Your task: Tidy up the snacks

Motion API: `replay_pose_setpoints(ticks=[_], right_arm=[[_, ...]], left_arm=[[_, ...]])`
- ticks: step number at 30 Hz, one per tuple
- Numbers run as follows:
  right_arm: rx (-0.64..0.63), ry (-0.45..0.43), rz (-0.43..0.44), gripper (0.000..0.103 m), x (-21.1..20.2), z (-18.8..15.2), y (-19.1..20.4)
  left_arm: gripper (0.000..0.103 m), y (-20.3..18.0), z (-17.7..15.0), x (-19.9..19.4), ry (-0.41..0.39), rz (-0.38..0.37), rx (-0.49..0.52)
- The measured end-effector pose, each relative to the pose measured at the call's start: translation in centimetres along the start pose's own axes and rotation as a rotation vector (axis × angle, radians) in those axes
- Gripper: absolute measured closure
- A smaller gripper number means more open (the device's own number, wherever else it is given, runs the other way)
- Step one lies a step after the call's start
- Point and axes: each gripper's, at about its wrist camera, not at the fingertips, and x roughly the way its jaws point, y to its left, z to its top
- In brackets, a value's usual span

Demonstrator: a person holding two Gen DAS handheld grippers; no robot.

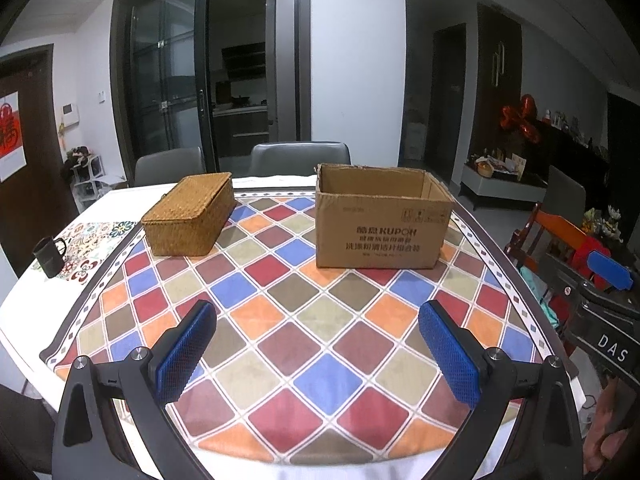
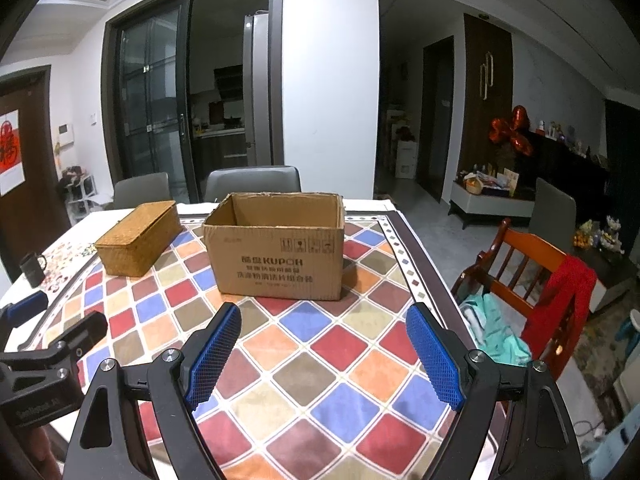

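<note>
Nothing is picked up yet, and no loose snacks show anywhere on the table (image 1: 24, 292). What's there: a cardboard box (image 2: 280, 256) with its top open, sitting on the checkered cloth (image 1: 304, 320), and a woven basket (image 1: 188, 220) with its lid down, just to the left of the box with a clear strip of cloth between them. The snacks are probably inside one of those, but neither camera sees in.

The left gripper (image 1: 318, 354) has its blue pads spread wide with nothing between them. The right gripper (image 2: 324, 356) is the same, wide and empty, and it's lined up pretty much straight at the box.

For doing this step well: the basket lid likely has to come off first, so the left tool should come in over the near edge of the lid, not the side wall. The right one should go in over the box rim from above, since the cardboard wall would buckle if nudged.

Room-wise, the near half of the cloth is wide open. Watch the black mug (image 1: 50, 256) at the left edge and the wooden chair (image 2: 532, 264) past the right edge.
</note>
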Motion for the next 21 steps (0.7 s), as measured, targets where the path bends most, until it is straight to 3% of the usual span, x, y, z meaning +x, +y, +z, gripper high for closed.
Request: replay_pose_setpoints(ticks=[21], right_arm=[[-0.015,0.023,-0.014,0.018,-4.4,-5.2,0.2]], left_arm=[[0.000,0.3,-5.9,-2.8,0.038,0.004,-0.008]])
